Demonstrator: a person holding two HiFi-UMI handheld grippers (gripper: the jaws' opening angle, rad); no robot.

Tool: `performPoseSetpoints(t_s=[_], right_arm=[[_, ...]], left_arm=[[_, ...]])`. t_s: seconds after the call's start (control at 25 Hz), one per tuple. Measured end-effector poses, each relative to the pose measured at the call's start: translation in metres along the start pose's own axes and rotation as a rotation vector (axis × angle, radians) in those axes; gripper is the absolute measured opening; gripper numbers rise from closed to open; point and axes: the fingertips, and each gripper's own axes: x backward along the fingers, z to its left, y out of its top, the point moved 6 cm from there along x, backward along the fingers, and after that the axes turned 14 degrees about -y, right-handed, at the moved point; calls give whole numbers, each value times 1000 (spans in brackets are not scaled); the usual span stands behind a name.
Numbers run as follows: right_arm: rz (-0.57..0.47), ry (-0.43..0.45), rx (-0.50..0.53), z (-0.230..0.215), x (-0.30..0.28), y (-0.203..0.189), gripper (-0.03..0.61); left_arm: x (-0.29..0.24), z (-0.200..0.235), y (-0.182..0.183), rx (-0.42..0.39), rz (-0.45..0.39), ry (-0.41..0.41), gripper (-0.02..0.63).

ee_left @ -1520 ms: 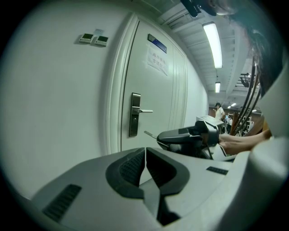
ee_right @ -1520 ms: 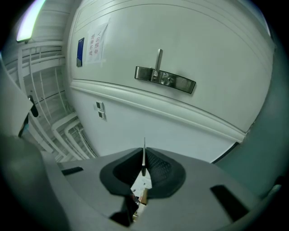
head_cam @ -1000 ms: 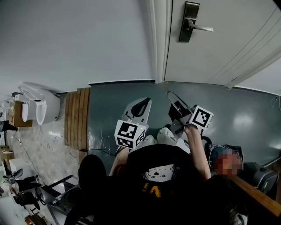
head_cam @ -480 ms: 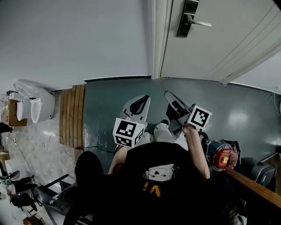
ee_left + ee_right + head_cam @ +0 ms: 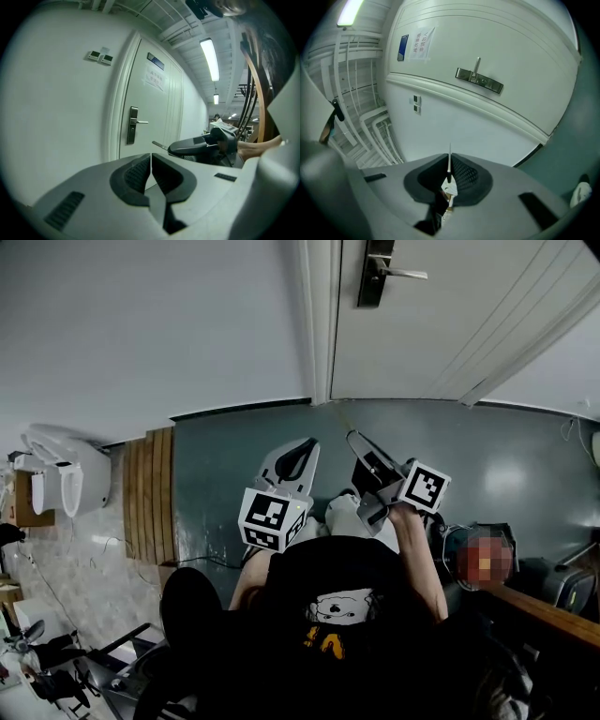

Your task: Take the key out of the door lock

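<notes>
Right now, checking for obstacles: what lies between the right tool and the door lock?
The head view shows only bare floor between the right tool, shut on the key, and the door lock.

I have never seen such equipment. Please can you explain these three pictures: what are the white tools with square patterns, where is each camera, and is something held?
A person stands facing a white door and holds a two-jaw tool, called a gripper, in each hand. The patterned cubes are parts of the grippers. The head view comes from a camera on the person's head, looking down at the grey floor. The other two pictures come from a camera on each gripper, looking along its jaws. The left gripper is shut and empty. The right gripper is shut on a key, whose thin blade sticks out. The door lock is apart from both.
</notes>
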Motion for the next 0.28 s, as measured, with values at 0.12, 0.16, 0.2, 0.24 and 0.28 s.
performPoseSetpoints(t_s=[0.12, 0.16, 0.2, 0.24, 0.28], right_arm=[[-13, -6, 0, 0, 9, -4, 22], [-16, -7, 3, 0, 11, -5, 21], [-20, -8, 5, -1, 13, -6, 22], [-23, -9, 7, -1, 16, -6, 21], [-26, -10, 9, -1, 18, -7, 21]], left_arm=[[-1, -7, 0, -9, -3, -24, 12], [-2, -9, 0, -13, -6, -30, 12], [-3, -11, 1, -16, -8, -35, 12], [-3, -14, 1, -19, -11, -40, 12], [-4, -16, 1, -23, -13, -44, 12]])
